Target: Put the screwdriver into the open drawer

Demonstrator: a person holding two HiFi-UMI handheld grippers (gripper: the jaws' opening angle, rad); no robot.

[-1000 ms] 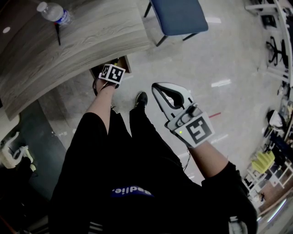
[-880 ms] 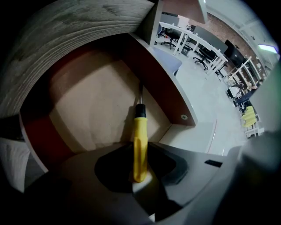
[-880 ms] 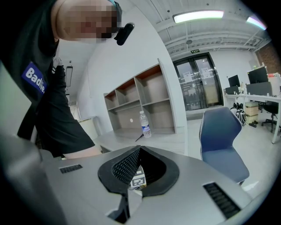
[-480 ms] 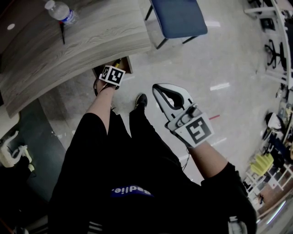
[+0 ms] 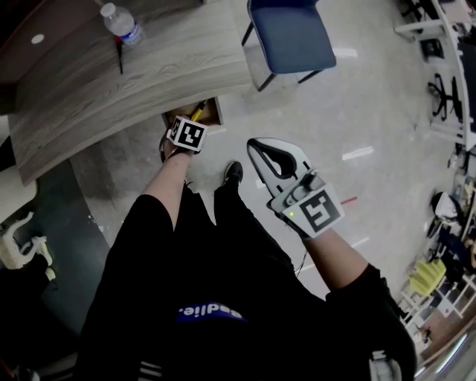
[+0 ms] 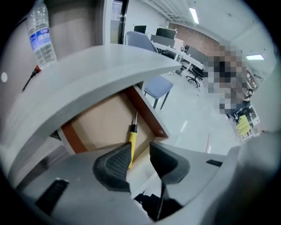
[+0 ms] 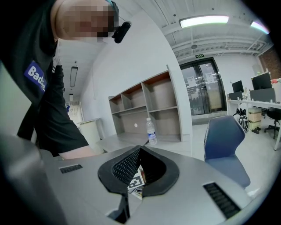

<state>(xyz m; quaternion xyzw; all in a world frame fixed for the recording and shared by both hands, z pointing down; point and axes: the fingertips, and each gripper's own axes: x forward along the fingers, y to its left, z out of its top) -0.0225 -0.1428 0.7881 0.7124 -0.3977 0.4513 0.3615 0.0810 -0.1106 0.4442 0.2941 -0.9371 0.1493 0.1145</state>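
Observation:
The yellow-handled screwdriver (image 6: 131, 138) lies in the open wooden drawer (image 6: 148, 113) under the desk, along its right wall. It lies free, below and beyond my left gripper (image 6: 139, 151). That gripper's jaws have just been opening and now stand open with nothing between the pads. In the head view the left gripper's marker cube (image 5: 186, 134) hovers just in front of the drawer (image 5: 212, 111), where the screwdriver (image 5: 198, 113) shows. My right gripper (image 5: 254, 145) hangs over the floor to the right, shut and empty, as the right gripper (image 7: 138, 151) view confirms.
A curved grey wooden desk (image 5: 149, 67) overhangs the drawer. It carries a water bottle (image 5: 120, 22) and a thin dark pen (image 5: 119, 56). A blue chair (image 5: 290, 30) stands beyond the desk. The person's legs and shoe (image 5: 232, 173) are below the drawer.
My left gripper has lifted up and away from the drawer, with the screwdriver left lying inside. The right gripper has stayed shut and has hardly shifted.

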